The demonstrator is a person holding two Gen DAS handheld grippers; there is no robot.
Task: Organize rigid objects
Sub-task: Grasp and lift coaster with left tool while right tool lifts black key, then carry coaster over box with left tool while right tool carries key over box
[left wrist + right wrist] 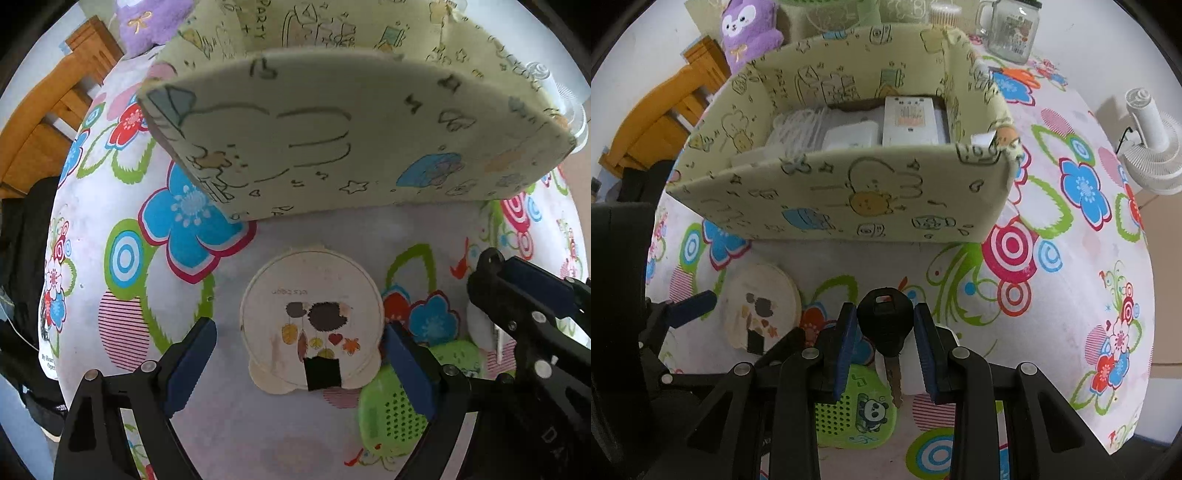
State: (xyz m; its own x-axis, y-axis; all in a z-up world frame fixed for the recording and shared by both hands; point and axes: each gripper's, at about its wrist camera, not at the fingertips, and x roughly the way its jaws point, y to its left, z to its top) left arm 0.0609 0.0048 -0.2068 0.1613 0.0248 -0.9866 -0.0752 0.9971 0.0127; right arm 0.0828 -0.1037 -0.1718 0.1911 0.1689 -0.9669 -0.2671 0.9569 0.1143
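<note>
In the left wrist view my left gripper (300,325) stands open, pointing down over a round cream lid with a hedgehog picture (314,291). The lid lies flat on the flowered cloth between the blue pads, which do not press on it. In the right wrist view my right gripper (884,308) is shut on the black head of a key (884,325), whose metal blade hangs toward the camera. A pale yellow cartoon-print box (849,192) stands just behind both grippers, holding several white items. The round lid (761,310) lies left of the key.
A green perforated panda piece (857,410) and a white object (912,373) lie under the right gripper. A glass mug (1008,29), a purple plush (746,33) and a white fan (1152,140) stand around the box. A wooden chair (55,122) is at the left.
</note>
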